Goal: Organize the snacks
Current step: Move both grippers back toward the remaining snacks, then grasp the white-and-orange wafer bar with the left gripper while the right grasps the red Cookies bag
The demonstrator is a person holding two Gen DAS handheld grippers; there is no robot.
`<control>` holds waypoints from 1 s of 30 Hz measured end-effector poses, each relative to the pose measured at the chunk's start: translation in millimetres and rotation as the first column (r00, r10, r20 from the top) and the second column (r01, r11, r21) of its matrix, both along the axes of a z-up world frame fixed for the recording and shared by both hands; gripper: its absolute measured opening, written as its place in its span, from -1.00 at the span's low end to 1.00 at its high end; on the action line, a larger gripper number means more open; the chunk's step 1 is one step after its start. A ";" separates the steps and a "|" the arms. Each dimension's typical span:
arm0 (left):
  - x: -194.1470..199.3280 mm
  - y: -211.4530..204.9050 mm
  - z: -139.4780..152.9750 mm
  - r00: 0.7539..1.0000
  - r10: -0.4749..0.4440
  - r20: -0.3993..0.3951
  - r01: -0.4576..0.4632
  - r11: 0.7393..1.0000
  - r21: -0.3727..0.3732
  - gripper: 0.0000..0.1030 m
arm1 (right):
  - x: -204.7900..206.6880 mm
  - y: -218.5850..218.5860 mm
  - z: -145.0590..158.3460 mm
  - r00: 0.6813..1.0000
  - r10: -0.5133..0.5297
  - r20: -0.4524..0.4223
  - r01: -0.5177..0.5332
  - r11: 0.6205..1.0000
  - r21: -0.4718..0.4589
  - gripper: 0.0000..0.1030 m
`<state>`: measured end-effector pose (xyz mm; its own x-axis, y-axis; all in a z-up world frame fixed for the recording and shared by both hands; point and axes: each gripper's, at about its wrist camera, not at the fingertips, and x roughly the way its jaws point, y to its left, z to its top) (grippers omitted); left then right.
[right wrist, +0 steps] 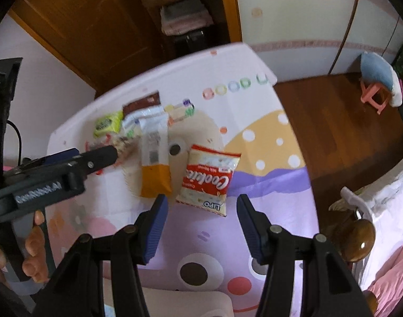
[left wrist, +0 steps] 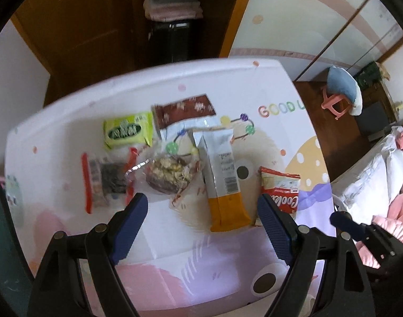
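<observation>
From the left wrist, the left gripper is seen held wide open and empty above the table; the orange-and-white packet lies between its fingers, untouched. From the right wrist, the right gripper is held partly open, empty, with the cookie bag just right of that packet.

roughly six snack packets, one table
</observation>
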<state>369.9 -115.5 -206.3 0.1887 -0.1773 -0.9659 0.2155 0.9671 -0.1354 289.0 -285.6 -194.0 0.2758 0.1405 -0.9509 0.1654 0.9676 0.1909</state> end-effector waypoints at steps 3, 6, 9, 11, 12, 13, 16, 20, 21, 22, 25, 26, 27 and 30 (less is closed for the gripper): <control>2.7 -1.5 -12.7 1.000 -0.003 -0.024 0.003 1.000 -0.012 0.63 | 4.3 1.1 -17.4 0.999 0.004 -0.037 -0.004 1.000 -0.005 0.06; 3.6 -4.5 -25.6 0.999 -0.007 -0.054 0.006 1.000 -0.022 0.63 | 8.4 0.7 -30.5 0.998 0.001 -0.064 -0.001 1.000 -0.006 0.06; 4.4 -8.0 -33.3 0.997 -0.010 -0.073 0.007 0.999 -0.040 0.63 | 9.9 1.0 -38.4 0.997 0.002 -0.077 -0.002 1.000 0.000 0.06; 5.0 -10.7 -39.0 0.997 -0.008 -0.082 0.005 0.999 -0.041 0.63 | 9.5 0.0 -41.3 0.997 0.006 -0.079 -0.006 1.000 0.009 0.06; 5.3 -11.7 -40.9 0.996 -0.006 -0.084 0.003 0.999 -0.041 0.63 | 8.8 -1.3 -41.7 0.997 0.007 -0.079 -0.006 1.000 0.015 0.06; 5.9 -11.6 -41.8 0.996 -0.005 -0.086 0.001 0.999 -0.043 0.63 | 7.9 -2.9 -42.4 0.997 0.008 -0.077 -0.007 1.000 0.024 0.06; 7.3 -11.9 -47.8 0.995 0.003 -0.100 -0.010 0.998 -0.067 0.63 | 8.3 -6.5 -48.9 0.997 0.010 -0.078 -0.005 0.998 0.057 0.06; 11.2 -8.5 -56.9 0.992 0.027 -0.126 -0.039 0.995 -0.089 0.63 | 11.0 -9.5 -56.2 0.996 0.004 -0.087 0.004 0.996 0.090 0.06; 12.1 -7.7 -58.7 0.991 0.034 -0.132 -0.046 0.994 -0.095 0.63 | 11.9 -9.7 -57.5 0.996 0.002 -0.089 0.006 0.996 0.094 0.06; 13.3 -7.4 -61.1 0.989 0.041 -0.139 -0.056 0.993 -0.103 0.63 | 13.2 -9.6 -58.8 0.996 0.001 -0.089 0.008 0.995 0.094 0.06; 14.7 -8.9 -66.1 0.985 0.056 -0.161 -0.076 0.989 -0.127 0.61 | 19.4 -10.3 -63.7 0.995 -0.013 -0.095 0.020 0.997 0.076 0.06; 14.8 -10.4 -66.8 0.985 0.054 -0.166 -0.077 0.988 -0.133 0.61 | 21.1 -11.7 -65.1 0.995 -0.023 -0.097 0.030 0.997 0.078 0.06; 14.7 -12.8 -67.9 0.983 0.052 -0.173 -0.077 0.987 -0.140 0.61 | 22.4 -12.6 -66.3 0.995 -0.028 -0.098 0.036 0.996 0.082 0.06; 13.9 -20.8 -70.6 0.980 0.043 -0.193 -0.075 0.984 -0.161 0.59 | 27.5 -18.0 -70.3 0.993 -0.053 -0.104 0.064 0.993 0.100 0.06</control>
